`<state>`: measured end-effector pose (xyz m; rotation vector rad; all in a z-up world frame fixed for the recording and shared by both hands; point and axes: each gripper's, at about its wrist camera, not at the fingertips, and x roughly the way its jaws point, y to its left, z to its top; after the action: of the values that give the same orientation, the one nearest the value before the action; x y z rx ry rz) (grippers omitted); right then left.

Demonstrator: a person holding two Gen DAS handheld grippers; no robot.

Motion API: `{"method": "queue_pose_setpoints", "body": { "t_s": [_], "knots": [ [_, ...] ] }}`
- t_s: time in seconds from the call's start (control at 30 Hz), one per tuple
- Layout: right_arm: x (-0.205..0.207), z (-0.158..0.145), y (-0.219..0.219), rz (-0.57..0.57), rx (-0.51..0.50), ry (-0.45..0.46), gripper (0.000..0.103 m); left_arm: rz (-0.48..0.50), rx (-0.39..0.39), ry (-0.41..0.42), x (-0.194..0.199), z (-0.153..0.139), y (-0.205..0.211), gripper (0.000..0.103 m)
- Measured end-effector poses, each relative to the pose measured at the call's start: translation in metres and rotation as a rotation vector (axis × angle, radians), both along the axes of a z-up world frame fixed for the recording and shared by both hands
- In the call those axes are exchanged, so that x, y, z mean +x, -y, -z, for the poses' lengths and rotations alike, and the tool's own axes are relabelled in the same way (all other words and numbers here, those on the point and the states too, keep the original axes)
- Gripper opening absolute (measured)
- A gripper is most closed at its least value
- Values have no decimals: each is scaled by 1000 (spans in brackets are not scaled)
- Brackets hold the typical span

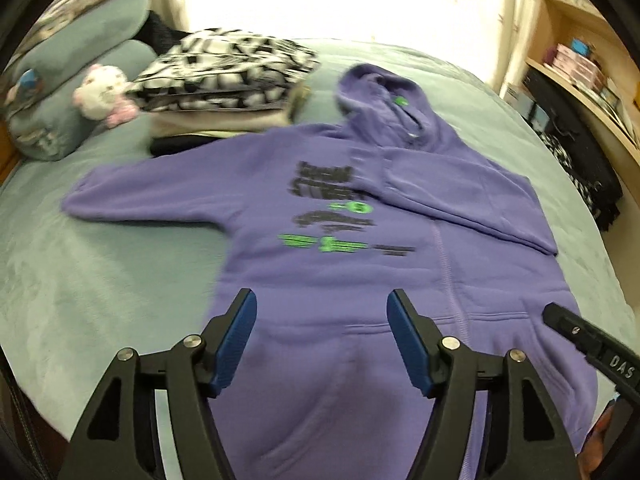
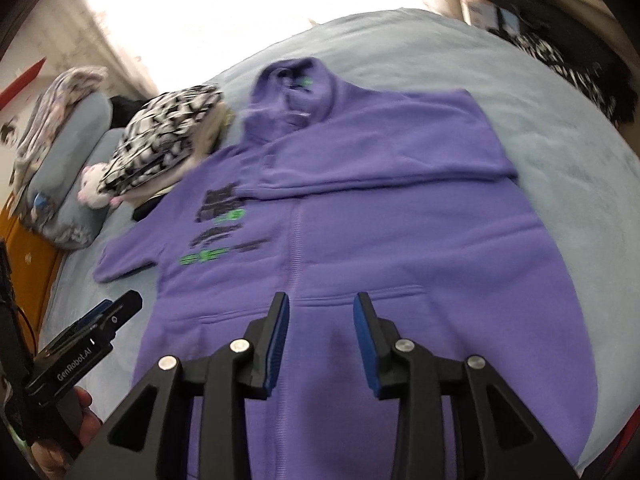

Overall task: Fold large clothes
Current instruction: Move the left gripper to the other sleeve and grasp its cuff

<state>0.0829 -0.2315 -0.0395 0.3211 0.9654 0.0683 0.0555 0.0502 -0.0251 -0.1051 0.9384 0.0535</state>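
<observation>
A big soft purple hoodie (image 1: 400, 280) with black and green print lies flat on the grey-blue bed cover (image 1: 100, 272). One sleeve is folded across its chest, and the other sticks out toward 9 o'clock. Its hood points to 12 o'clock. The left gripper (image 1: 322, 336) and the right gripper (image 2: 322, 344) both hang above the pocket end. Both jaws are spread apart, with nothing pinched between them.

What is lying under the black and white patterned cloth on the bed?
Under the black and white patterned cloth lie a cream layer and a dark one, stacked on the bed. What these are, the cover hides.
</observation>
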Motion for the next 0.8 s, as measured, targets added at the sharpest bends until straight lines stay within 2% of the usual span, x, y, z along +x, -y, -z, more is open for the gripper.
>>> {"method": "queue_pose_setpoints", "body": {
  "t_s": [0.1,0.23,0.37,0.5,0.57,0.8],
  "knots": [
    [1,-13,-27,-35,-35,40,44,-44,-5,17,-11,-5,-33,67],
    [7,-23,-64,-84,-76,77,45,-97,-24,19,-21,-3,-75,69],
    [18,-20,-96,-120,-115,98,46,-168,-55,-6,-25,10,-127,69],
    [39,-5,-126,-143,-120,80,46,-243,-50,-34,-19,27,-174,69],
    [49,4,-137,-148,-112,63,46,-265,-81,-42,-12,36,-198,69],
    [91,42,-190,-198,-92,-10,46,-333,-152,7,15,59,-272,69]
  ]
}}
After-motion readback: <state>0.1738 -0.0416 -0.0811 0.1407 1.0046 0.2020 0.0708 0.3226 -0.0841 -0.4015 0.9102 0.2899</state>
